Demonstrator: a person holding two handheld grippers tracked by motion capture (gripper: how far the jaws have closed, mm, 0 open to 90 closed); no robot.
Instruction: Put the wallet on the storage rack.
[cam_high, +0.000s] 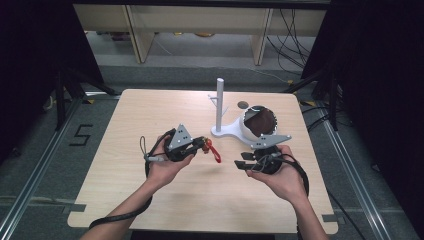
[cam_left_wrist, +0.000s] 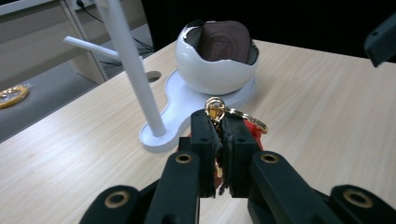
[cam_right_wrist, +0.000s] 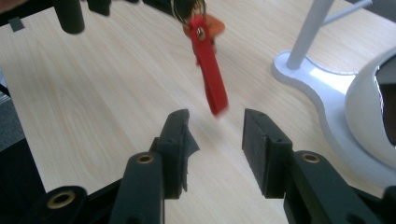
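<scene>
Keyring (cam_left_wrist: 219, 112), gold ring with red strap, held in the left tool (cam_left_wrist: 219, 140) above the bench (cam_high: 150, 200). In the left gripper view the jaws stand pressed together on the metal ring; the round gold top and one gold loop show above and beside the jaw tips, with a sliver of red behind the right-hand jaw. The rest of the ring's hardware sits between the pads and cannot be made out.

Strap (cam_right_wrist: 208, 70): flat, bright red, narrow, one brass rivet near its upper end, an orange patch behind it at the top. In the right gripper view it hangs down at a slight slant, its lower end blurred. Its upper fastening is cut off by the frame edge. In the high view it shows as a small red shape just beyond the left tool's tip, detail too small to read.

Right tool (cam_right_wrist: 215, 135): jaws parted, nothing between the pads. The strap's lower end hangs just beyond the gap; whether it touches the bench cannot be told.

Stand (cam_high: 220, 132): white base with upright post and side pegs, near the middle of the bench. White egg-shaped bowl (cam_high: 252, 125) on its base, dark brown lining inside; partly covered by the right tool's grey plate in the high view, cut off at the right edge in the right gripper view.
</scene>
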